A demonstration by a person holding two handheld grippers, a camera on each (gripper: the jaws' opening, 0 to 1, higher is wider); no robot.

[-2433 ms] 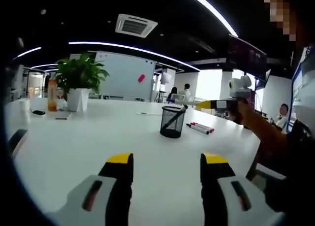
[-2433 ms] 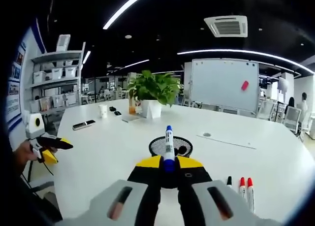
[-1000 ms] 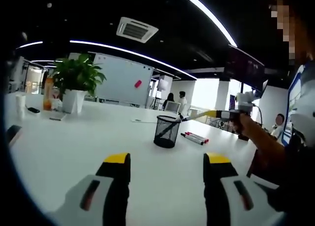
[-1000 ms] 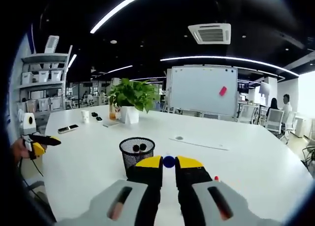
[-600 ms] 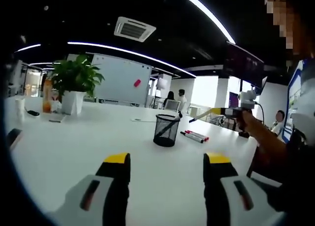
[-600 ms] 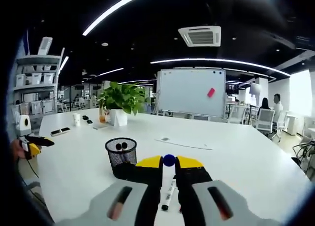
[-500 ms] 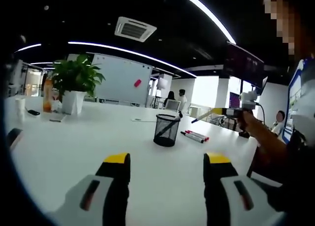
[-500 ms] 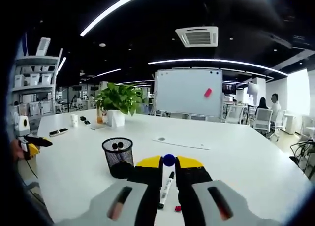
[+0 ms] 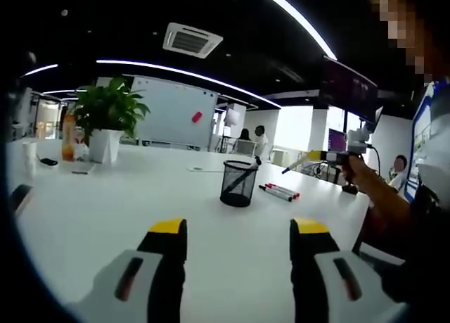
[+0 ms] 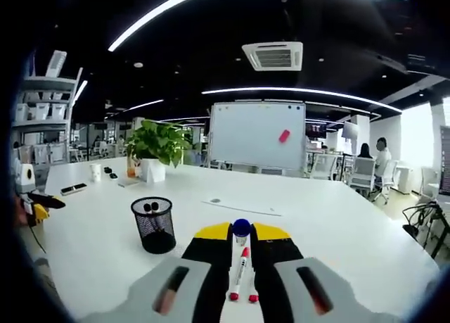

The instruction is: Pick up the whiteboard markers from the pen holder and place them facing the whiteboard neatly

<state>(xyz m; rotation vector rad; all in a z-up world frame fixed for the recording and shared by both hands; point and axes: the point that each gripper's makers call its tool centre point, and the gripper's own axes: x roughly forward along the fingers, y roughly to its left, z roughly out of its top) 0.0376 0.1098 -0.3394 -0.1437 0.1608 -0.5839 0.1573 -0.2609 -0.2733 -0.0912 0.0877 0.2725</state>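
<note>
Blue-capped marker [image 10: 241, 230] sits pinched end-on between the right gripper [image 10: 241, 233]'s narrow yellow-tipped jaws. Just beyond them, red markers [image 10: 240, 272] lie on the white table [image 10: 330, 231]; left, the mesh pen holder [image 10: 155, 224]; far off, the whiteboard [image 10: 256, 136]. The left gripper [image 9: 239, 228] gapes wide, holding nothing.
</note>
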